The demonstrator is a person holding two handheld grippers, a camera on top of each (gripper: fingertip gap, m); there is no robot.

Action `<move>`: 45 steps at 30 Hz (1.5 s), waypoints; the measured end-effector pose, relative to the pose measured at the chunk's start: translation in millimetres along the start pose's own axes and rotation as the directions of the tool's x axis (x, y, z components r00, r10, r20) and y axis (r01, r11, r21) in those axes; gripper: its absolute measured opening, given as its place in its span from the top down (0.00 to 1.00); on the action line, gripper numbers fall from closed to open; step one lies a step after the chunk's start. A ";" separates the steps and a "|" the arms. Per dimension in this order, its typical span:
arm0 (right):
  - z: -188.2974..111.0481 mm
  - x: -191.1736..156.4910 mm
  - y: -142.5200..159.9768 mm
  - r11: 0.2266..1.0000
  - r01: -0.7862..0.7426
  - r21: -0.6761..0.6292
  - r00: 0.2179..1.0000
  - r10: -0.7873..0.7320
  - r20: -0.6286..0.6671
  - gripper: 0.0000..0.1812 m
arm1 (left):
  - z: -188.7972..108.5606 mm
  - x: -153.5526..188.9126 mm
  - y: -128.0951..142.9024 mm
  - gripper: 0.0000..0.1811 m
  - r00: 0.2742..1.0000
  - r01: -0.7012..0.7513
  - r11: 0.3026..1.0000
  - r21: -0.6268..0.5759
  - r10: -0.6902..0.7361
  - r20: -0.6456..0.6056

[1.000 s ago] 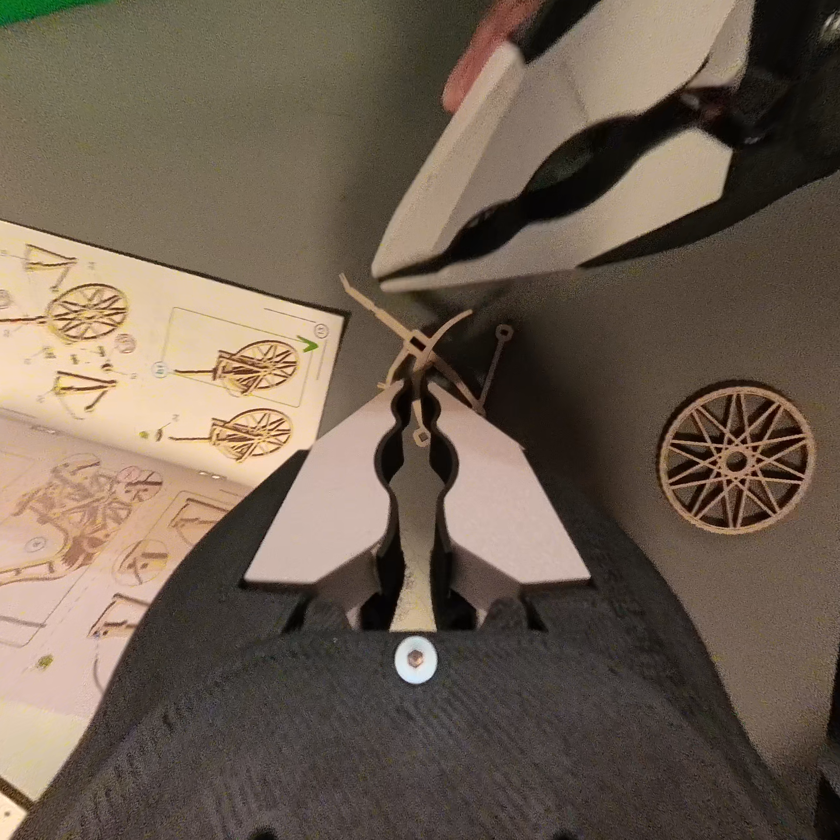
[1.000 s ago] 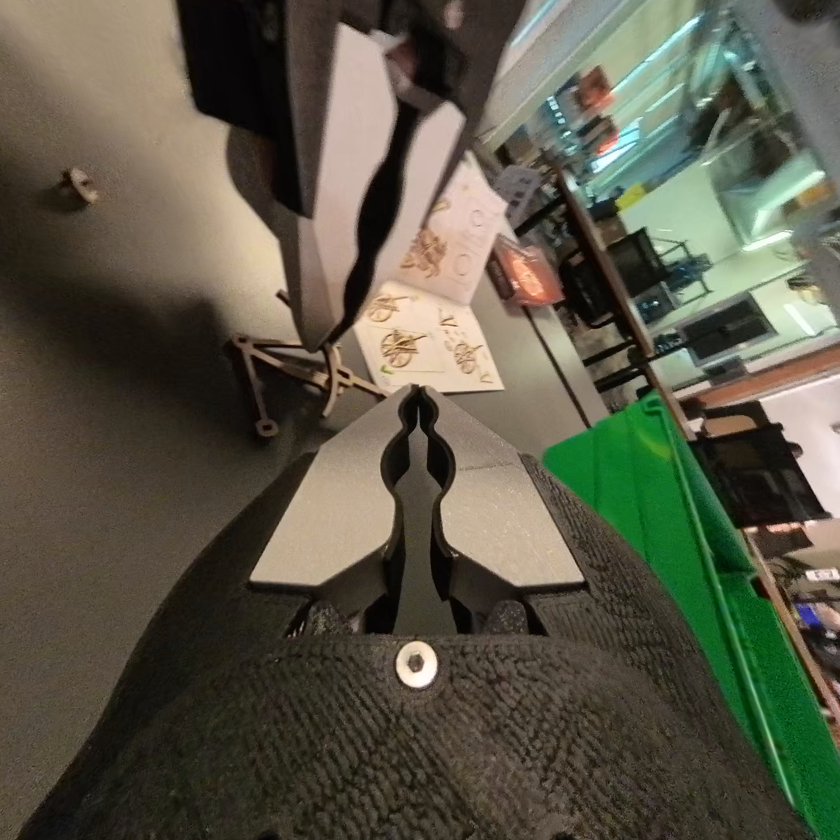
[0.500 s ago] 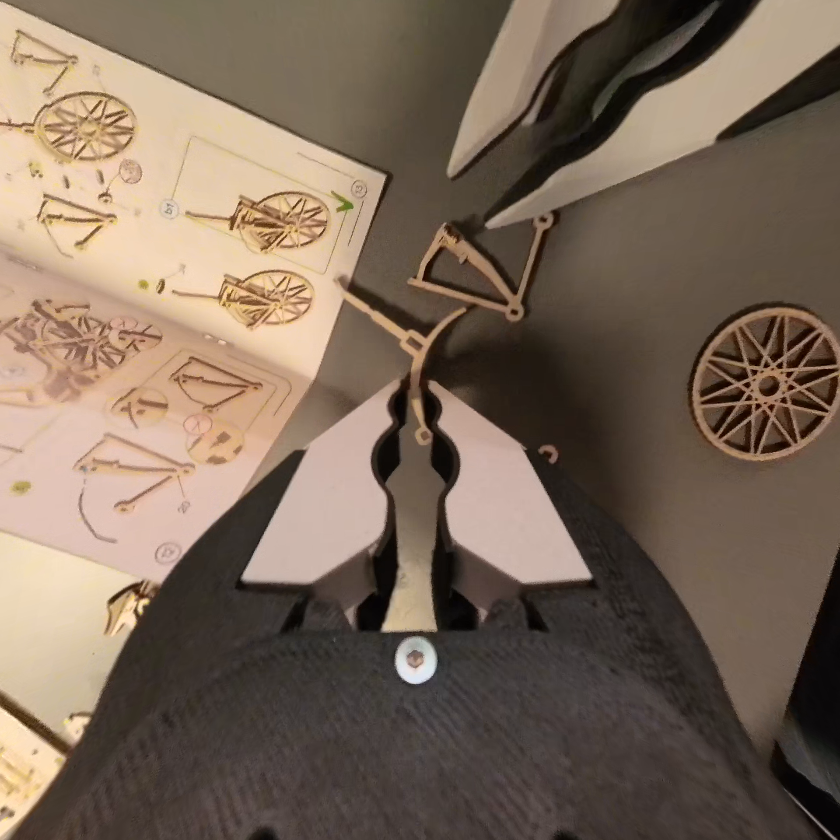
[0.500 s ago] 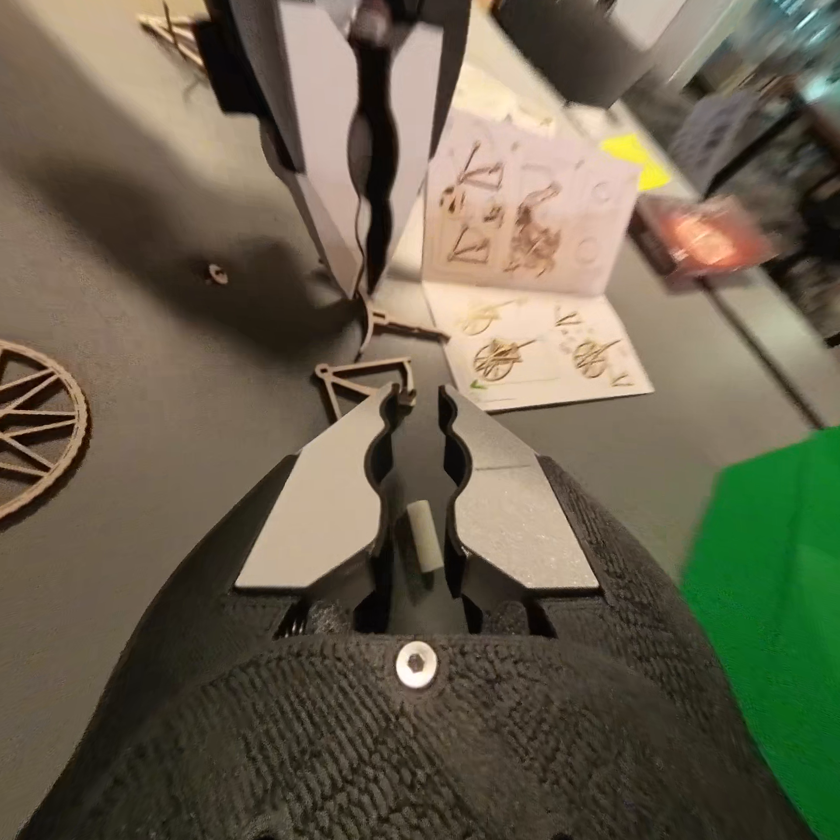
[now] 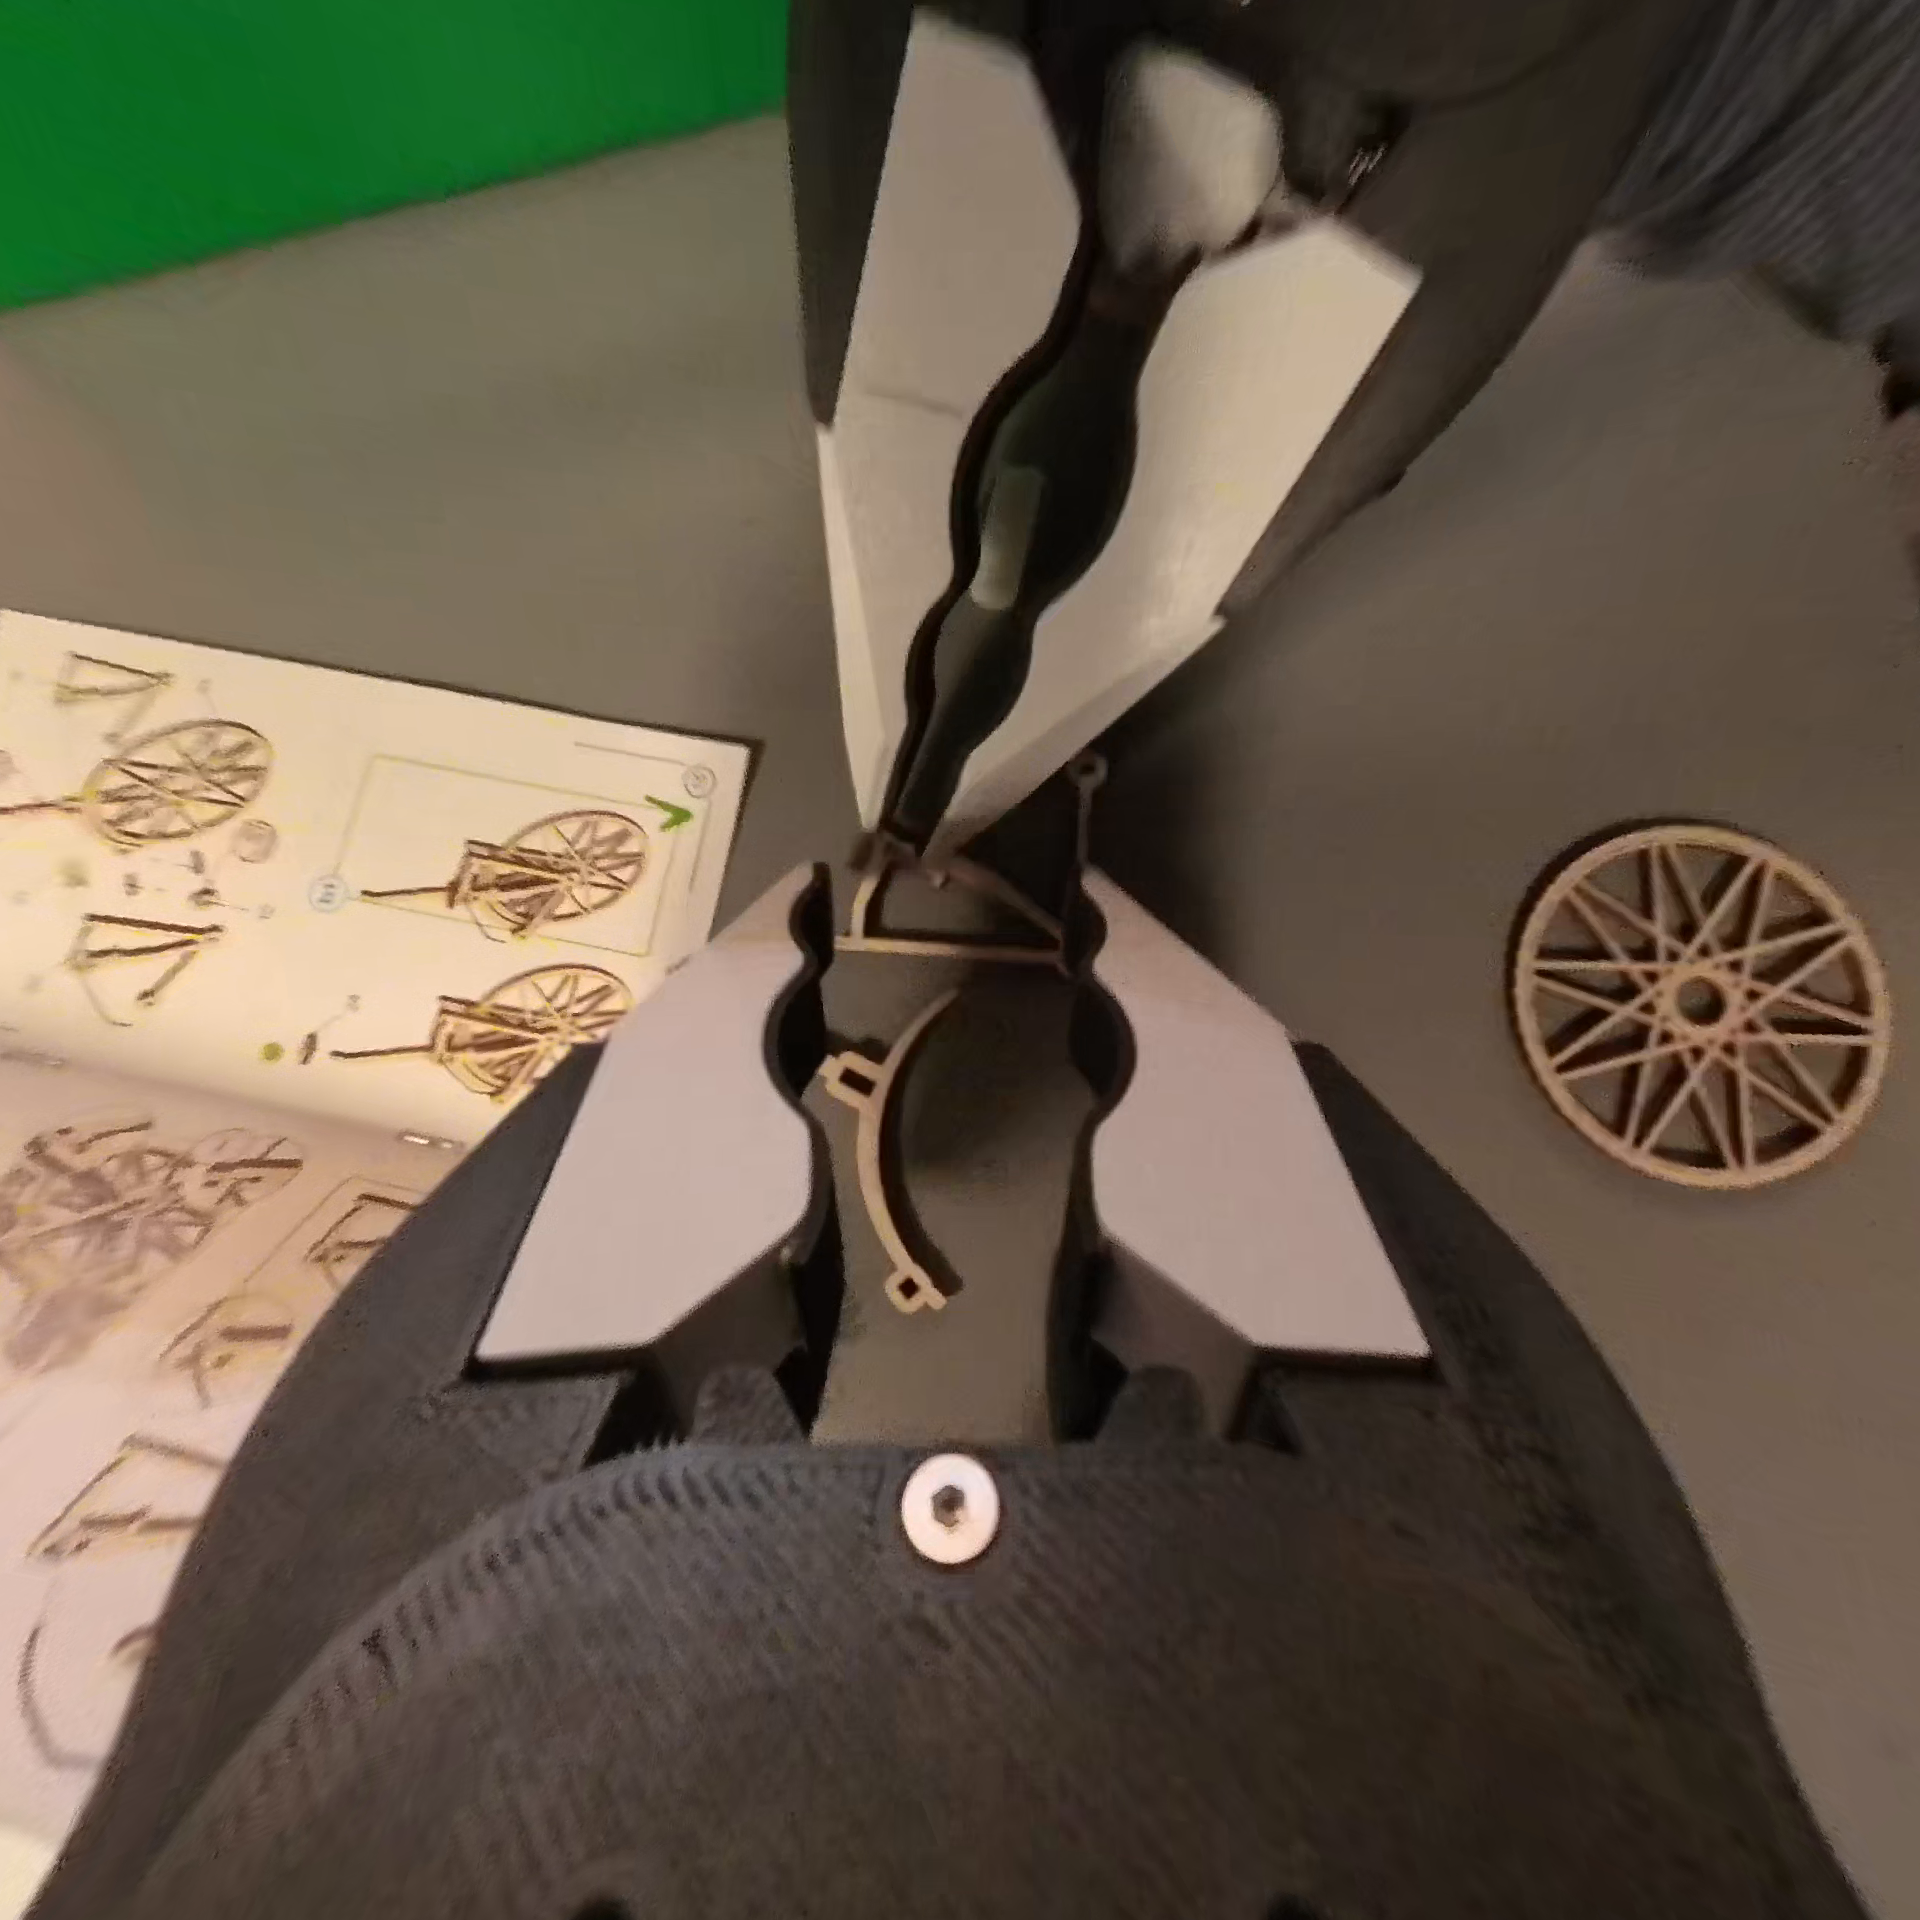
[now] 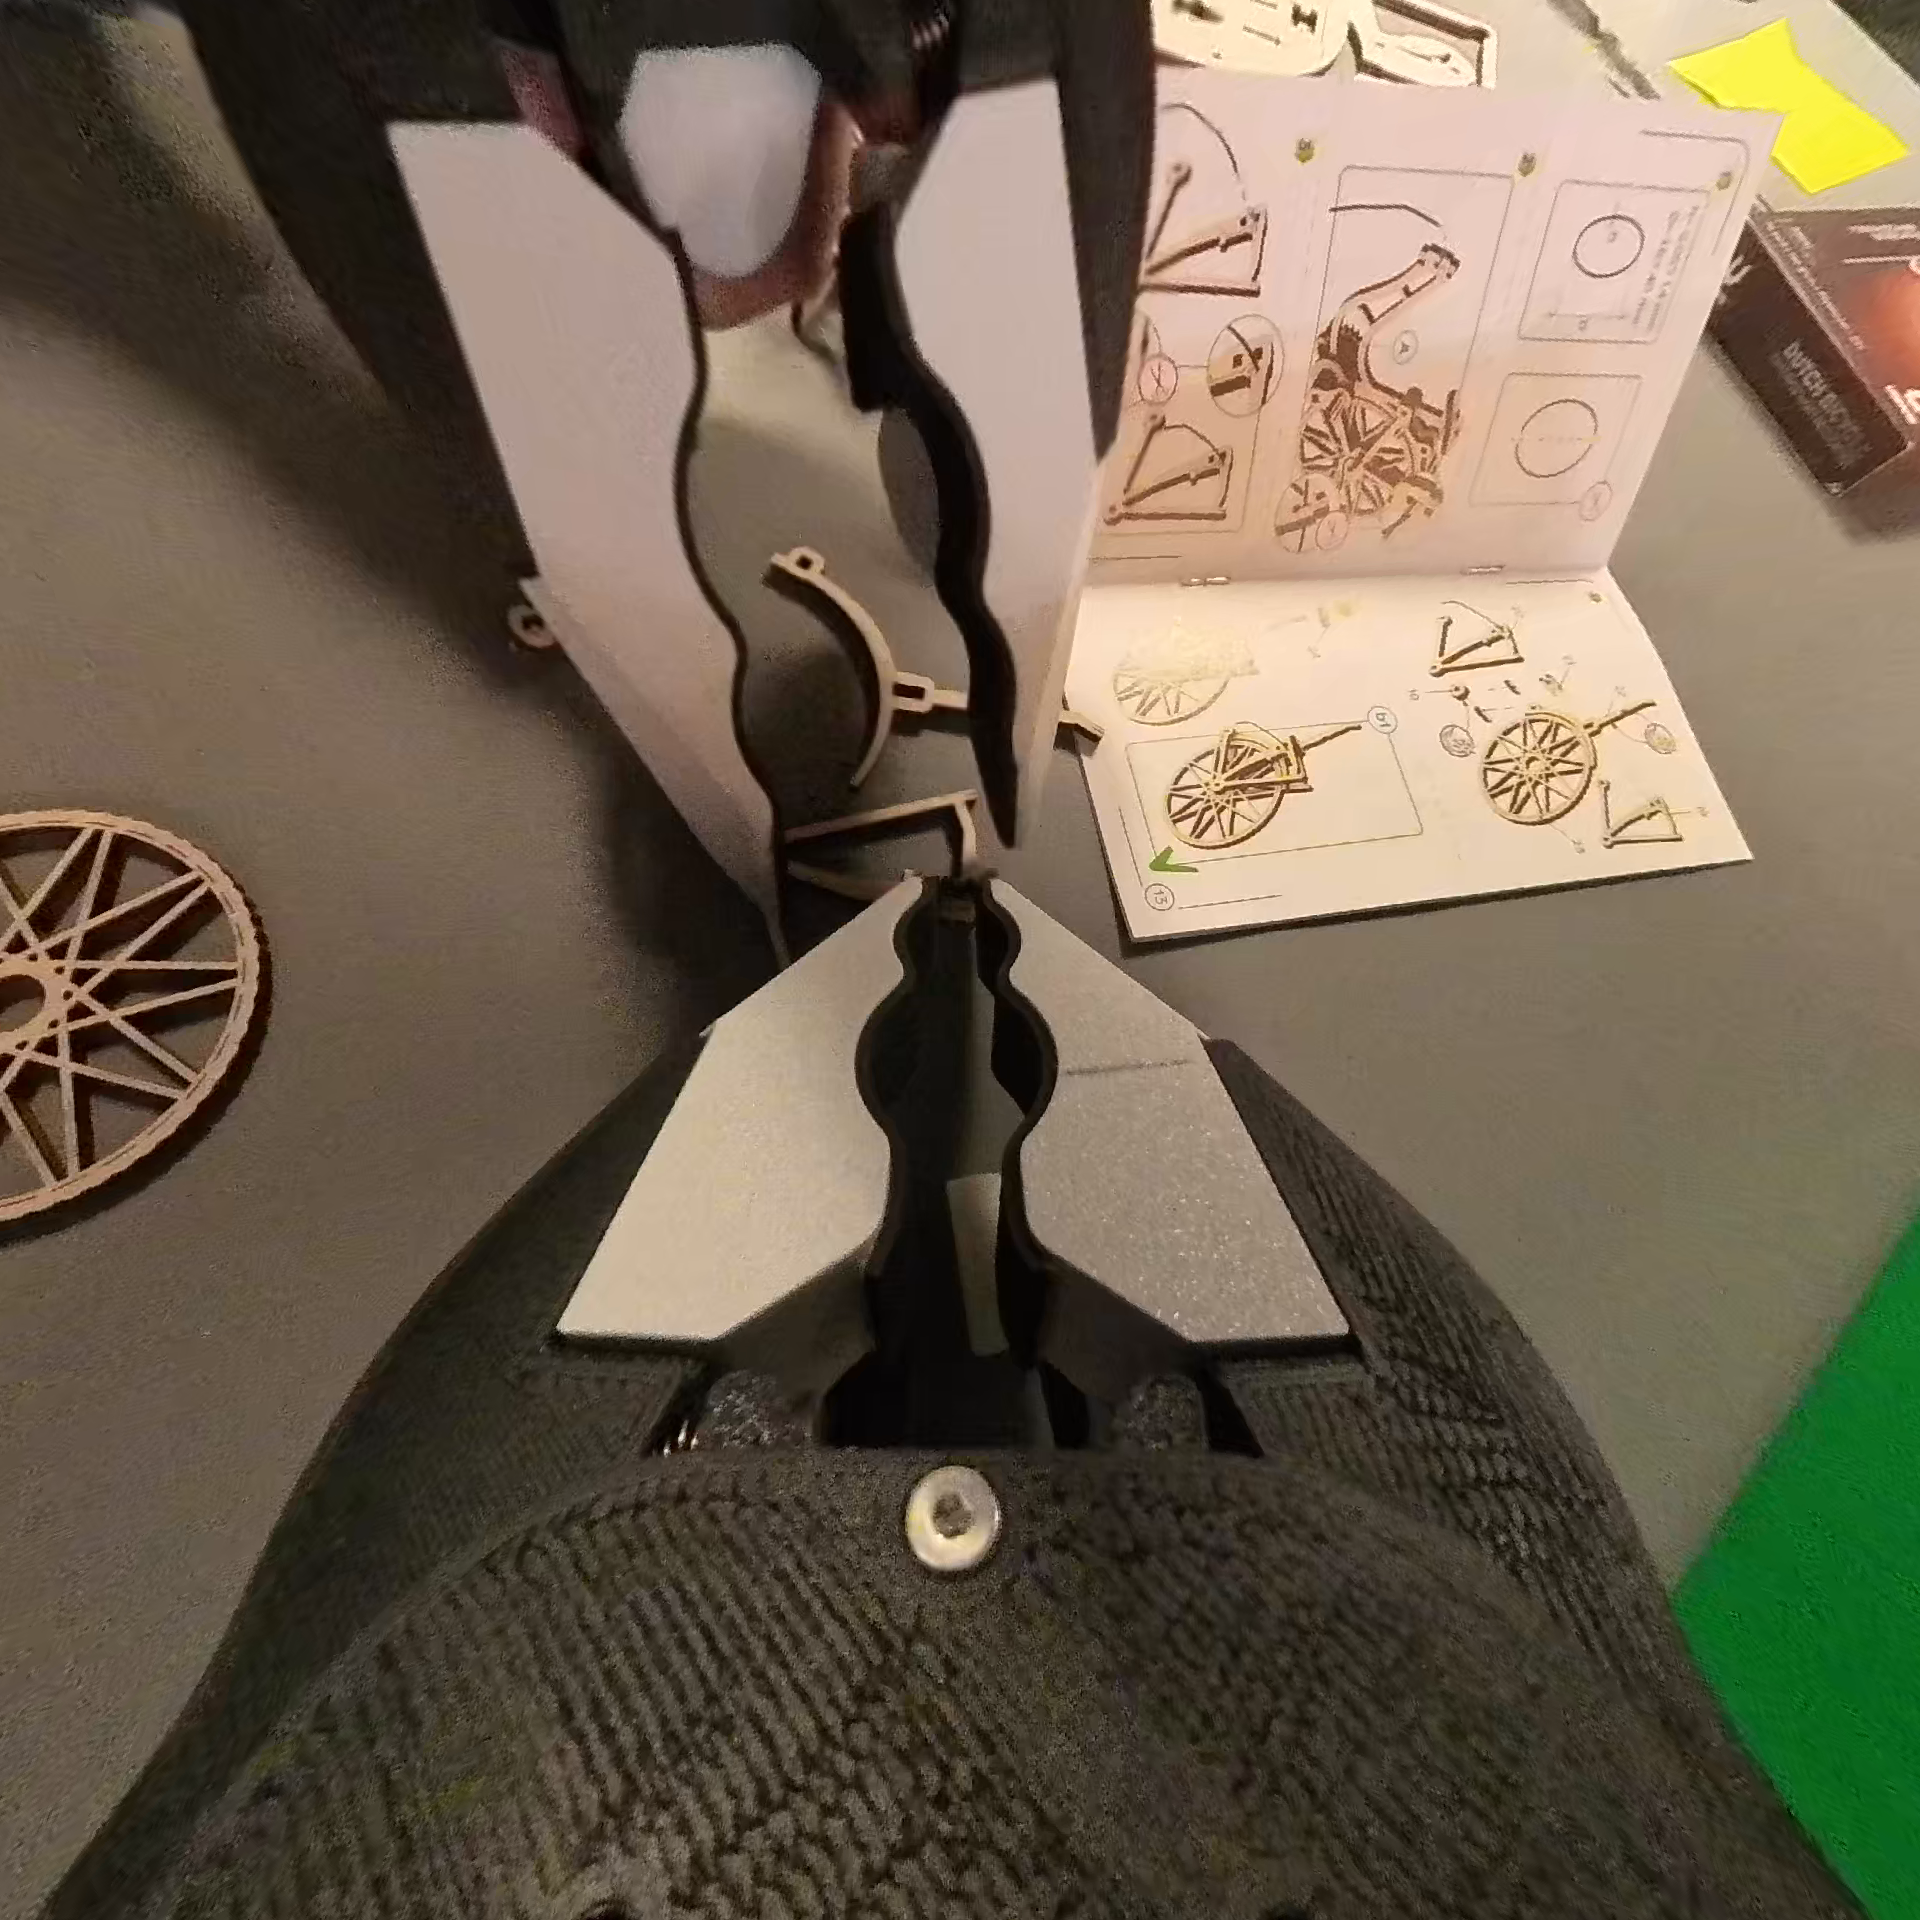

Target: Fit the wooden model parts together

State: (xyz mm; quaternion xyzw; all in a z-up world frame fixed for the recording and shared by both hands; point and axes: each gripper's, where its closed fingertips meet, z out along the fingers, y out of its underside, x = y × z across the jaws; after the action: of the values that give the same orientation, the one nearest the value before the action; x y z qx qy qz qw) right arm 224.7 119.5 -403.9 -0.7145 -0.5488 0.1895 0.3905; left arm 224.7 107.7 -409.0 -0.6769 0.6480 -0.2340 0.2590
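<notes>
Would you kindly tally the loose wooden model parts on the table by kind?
Spoked wheel: 1
Curved arc piece: 1
Triangular frame: 1
Small piece, partly hidden: 1
Total: 4

Tan star-spoked wheel (image 5: 1696, 1006), grey table (image 5: 416, 436), white illustrated booklet (image 5: 343, 831).

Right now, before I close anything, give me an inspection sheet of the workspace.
Surface: grey table, flat, matte.
Job's things: curved wooden piece lying on the table between the open fingers of the left gripper; triangular wooden frame pinched at one corner by the right gripper; spoked wooden wheel lying apart.
Clutter: open instruction booklet, dark box, yellow paper, wooden part sheet.
Grippers: left open, right shut on the frame.
Cables: nothing seen.
Surroundings: green surface at the table's edge.
</notes>
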 end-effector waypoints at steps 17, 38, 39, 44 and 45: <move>1.3 -2.9 -2.3 0.996 0.090 0.012 0.995 -0.089 -0.049 0.98 | 4.7 -3.2 0.8 0.89 1.000 0.017 0.999 0.034 -0.017 -0.009; -18.9 16.6 -13.4 0.987 -0.021 0.161 0.994 0.038 -0.104 1.00 | -14.0 4.5 -1.2 0.83 0.988 0.055 0.994 0.089 -0.041 -0.151; -19.1 15.8 -13.6 0.987 -0.007 0.162 0.994 0.025 -0.110 1.00 | -17.8 -0.5 0.7 0.82 0.992 0.041 0.996 0.080 -0.031 -0.121; -15.9 13.6 -12.8 0.989 0.051 0.136 0.991 -0.033 -0.132 1.00 | -25.3 1.3 -2.4 0.80 0.992 0.079 0.993 0.082 -0.070 -0.107; -15.3 13.9 -13.3 0.990 0.062 0.130 0.989 -0.043 -0.140 1.00 | -23.8 3.4 -1.7 0.80 0.992 0.089 0.993 0.077 -0.082 -0.097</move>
State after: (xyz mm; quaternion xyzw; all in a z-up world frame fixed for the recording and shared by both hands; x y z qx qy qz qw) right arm 231.4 128.4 -382.0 -0.6831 -0.5254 0.1663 0.4793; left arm 210.6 103.3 -389.9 -0.6813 0.6198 -0.3024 0.2455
